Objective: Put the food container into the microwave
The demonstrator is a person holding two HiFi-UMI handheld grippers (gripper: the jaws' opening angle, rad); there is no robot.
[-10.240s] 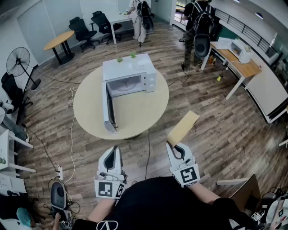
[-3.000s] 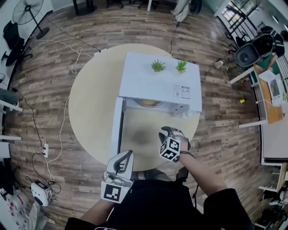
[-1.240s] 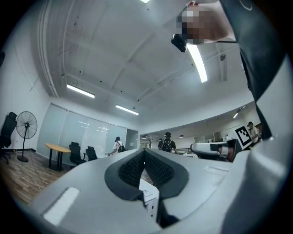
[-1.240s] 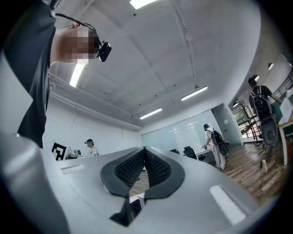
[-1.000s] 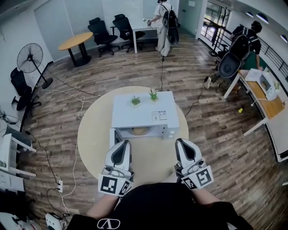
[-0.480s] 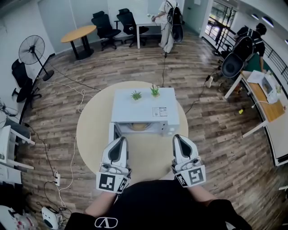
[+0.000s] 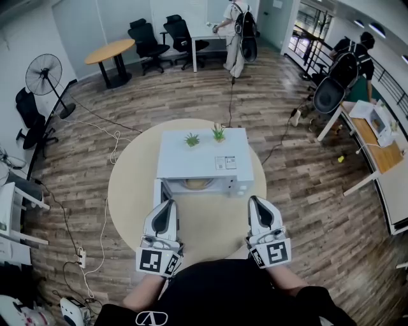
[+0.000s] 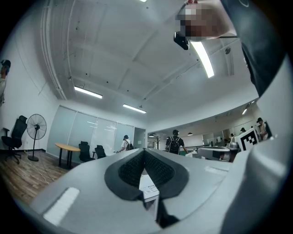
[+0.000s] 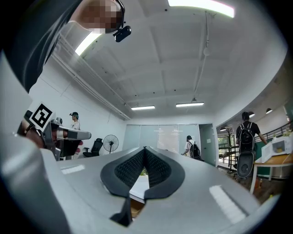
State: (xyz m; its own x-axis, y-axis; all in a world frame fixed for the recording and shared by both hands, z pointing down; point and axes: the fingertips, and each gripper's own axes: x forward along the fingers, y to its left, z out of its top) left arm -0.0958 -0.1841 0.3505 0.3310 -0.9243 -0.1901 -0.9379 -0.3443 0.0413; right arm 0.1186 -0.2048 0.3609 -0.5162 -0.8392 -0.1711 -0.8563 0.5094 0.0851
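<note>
Floor fan [image 7: 43, 71], orange table [image 7: 109, 50] (chairs [image 7: 146, 40] beside)

Bright, even office light from ceiling strip lights [image 9: 201, 7]; glare at tubes, soft shadows, strong fisheye bending, dark vignette at frame edges.

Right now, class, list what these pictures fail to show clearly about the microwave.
Head view: food container mostly hidden under the microwave roof.
Head view: label too small to read.
Gripper views: shut left claw and right claw cover most of the microwave.
</note>
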